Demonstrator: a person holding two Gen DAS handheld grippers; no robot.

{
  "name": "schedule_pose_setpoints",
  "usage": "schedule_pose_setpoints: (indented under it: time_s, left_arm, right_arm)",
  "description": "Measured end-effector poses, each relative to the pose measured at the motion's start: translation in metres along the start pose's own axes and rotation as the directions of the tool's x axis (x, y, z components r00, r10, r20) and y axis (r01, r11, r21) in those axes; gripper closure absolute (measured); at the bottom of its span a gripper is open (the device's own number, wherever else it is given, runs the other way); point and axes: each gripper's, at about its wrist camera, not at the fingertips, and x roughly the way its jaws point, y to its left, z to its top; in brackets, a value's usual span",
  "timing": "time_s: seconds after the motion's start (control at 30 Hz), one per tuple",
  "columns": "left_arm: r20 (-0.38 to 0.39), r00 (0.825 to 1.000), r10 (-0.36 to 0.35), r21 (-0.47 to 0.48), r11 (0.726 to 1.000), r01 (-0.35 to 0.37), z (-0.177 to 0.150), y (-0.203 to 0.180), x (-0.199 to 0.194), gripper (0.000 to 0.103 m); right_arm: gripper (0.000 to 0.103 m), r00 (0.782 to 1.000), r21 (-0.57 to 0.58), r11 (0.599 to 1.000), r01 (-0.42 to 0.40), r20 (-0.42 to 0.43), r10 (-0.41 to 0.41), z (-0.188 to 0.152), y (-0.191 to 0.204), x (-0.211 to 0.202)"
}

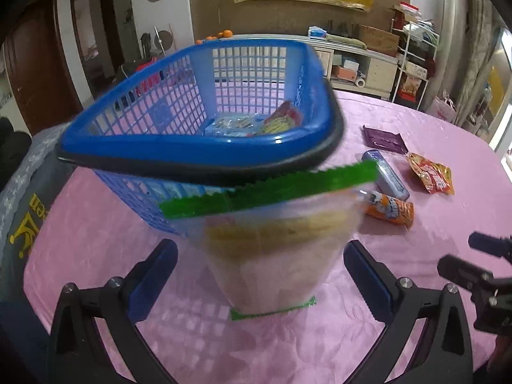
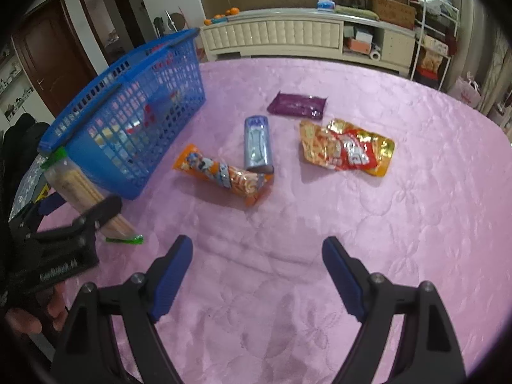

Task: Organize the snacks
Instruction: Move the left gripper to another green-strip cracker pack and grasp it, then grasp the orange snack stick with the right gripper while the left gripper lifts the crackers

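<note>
A clear snack bag with green sealed ends point(image 1: 275, 240) leans against the blue mesh basket point(image 1: 198, 147), its lower end on the pink cloth. My left gripper point(image 1: 260, 249) is open, its fingers on either side of the bag and apart from it. The basket holds a few snack packs point(image 1: 252, 123). In the right wrist view the same bag point(image 2: 80, 188) and basket point(image 2: 128, 108) sit at the left. My right gripper point(image 2: 257, 249) is open and empty over bare cloth. Beyond it lie an orange pack point(image 2: 224, 176), a blue-grey pack point(image 2: 257, 144), a purple pack point(image 2: 297, 105) and a red-gold pack point(image 2: 345, 148).
The table is covered with a pink cloth point(image 2: 320, 224). A pale sideboard point(image 2: 288, 35) stands behind it, with shelves at the right and brown doors point(image 2: 48, 51) at the left. The table's left edge is close to the basket.
</note>
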Motion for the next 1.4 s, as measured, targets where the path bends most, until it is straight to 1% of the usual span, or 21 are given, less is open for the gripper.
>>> schedule_pose_setpoints:
  time_s: [0.07,0.1,0.13,0.17,0.2,0.23,0.27,0.3,0.37,0.47,0.6,0.77,1.0,1.07,1.1,1.13,1.2,1.23,1.27,1.37,1.4]
  left_arm:
    - [-0.008,1.000,-0.014,-0.010,1.000,0.014,0.001,0.003,0.003,0.002]
    - [-0.008,1.000,-0.026,-0.018,0.999,0.026,0.002,0.005,0.004,0.010]
    - [-0.010,0.999,-0.039,-0.025,0.999,0.038,0.001,0.006,0.004,0.015]
    - [-0.017,0.999,-0.048,-0.032,0.998,0.047,0.002,0.007,0.006,0.027]
    - [-0.027,0.998,-0.055,-0.035,0.998,0.054,0.002,0.007,0.007,0.035]
    - [-0.036,0.998,-0.061,-0.035,0.998,0.059,0.001,0.007,0.008,0.039]
    - [-0.042,0.997,-0.059,-0.034,0.998,0.058,0.000,0.005,0.009,0.047]
    - [-0.048,0.997,-0.056,-0.029,0.998,0.055,0.000,0.004,0.009,0.052]
    - [-0.048,0.998,-0.047,-0.024,0.999,0.046,-0.001,0.003,0.007,0.053]
    - [-0.051,0.997,-0.062,-0.030,0.998,0.061,-0.001,0.003,0.004,0.054]
    - [-0.040,0.996,-0.086,-0.032,0.996,0.084,-0.003,0.004,-0.001,0.054]
    - [-0.019,0.994,-0.104,-0.008,0.995,0.104,-0.005,0.005,-0.010,0.054]
    - [-0.026,0.991,-0.128,-0.043,0.991,0.127,-0.005,0.015,-0.007,0.054]
    - [-0.034,0.990,-0.140,-0.055,0.989,0.138,-0.006,0.019,-0.006,0.054]
    - [-0.036,0.988,-0.149,-0.062,0.987,0.147,-0.005,0.021,-0.006,0.054]
    - [-0.035,0.987,-0.154,-0.066,0.986,0.152,-0.004,0.022,-0.005,0.054]
    - [-0.035,0.987,-0.157,-0.073,0.985,0.154,-0.004,0.025,-0.006,0.054]
    - [-0.032,0.987,-0.156,-0.074,0.985,0.154,-0.005,0.026,-0.007,0.054]
    - [-0.030,0.988,-0.154,-0.075,0.986,0.151,-0.005,0.028,-0.008,0.054]
    - [-0.032,0.988,-0.152,-0.079,0.986,0.149,-0.008,0.032,-0.008,0.054]
    - [-0.033,0.988,-0.153,-0.078,0.986,0.150,-0.009,0.032,-0.008,0.054]
  right_arm:
    - [0.017,1.000,0.005,1.000,-0.001,-0.005,0.001,-0.002,-0.003,0.001]
    - [0.017,1.000,0.009,1.000,0.001,-0.007,-0.001,-0.003,-0.005,0.002]
    - [0.017,1.000,0.014,1.000,0.001,-0.009,-0.001,-0.004,-0.006,0.002]
    - [0.017,1.000,0.021,1.000,0.002,-0.013,-0.002,-0.005,-0.008,0.002]
    - [0.017,1.000,0.026,1.000,0.005,-0.016,-0.005,-0.006,-0.009,0.002]
    - [0.017,1.000,0.030,1.000,0.008,-0.018,-0.007,-0.006,-0.010,0.001]
    - [0.017,1.000,0.032,0.999,0.010,-0.019,-0.009,-0.006,-0.010,0.001]
    - [0.017,1.000,0.032,0.999,0.012,-0.019,-0.011,-0.006,-0.011,0.001]
    - [0.017,1.000,0.025,1.000,0.014,-0.016,-0.013,-0.006,-0.010,-0.002]
    - [0.017,1.000,-0.004,1.000,0.017,-0.015,-0.017,-0.002,-0.008,-0.003]
    - [0.017,1.000,-0.072,0.997,0.026,-0.002,-0.026,0.012,-0.002,-0.005]
    - [0.017,0.999,-0.169,0.985,0.042,0.017,-0.040,0.035,0.008,0.000]
    - [0.017,1.000,-0.326,0.945,-0.015,0.014,0.020,0.059,0.035,0.018]
    - [0.024,1.000,-0.367,0.930,0.014,0.024,-0.005,0.064,0.045,0.025]
    - [0.028,1.000,-0.384,0.923,0.013,0.013,-0.009,0.067,0.049,0.030]
    - [0.033,1.000,-0.402,0.916,-0.017,-0.017,0.011,0.069,0.054,0.038]
    - [0.036,0.998,-0.422,0.905,-0.054,-0.048,0.037,0.072,0.060,0.049]
    - [0.043,0.997,-0.429,0.900,-0.070,-0.064,0.047,0.073,0.062,0.053]
    - [0.044,0.995,-0.443,0.893,-0.081,-0.094,0.044,0.075,0.067,0.062]
    - [0.051,0.991,-0.460,0.884,-0.079,-0.133,0.019,0.075,0.072,0.077]
    - [0.055,0.989,-0.459,0.885,-0.079,-0.145,0.013,0.075,0.073,0.080]
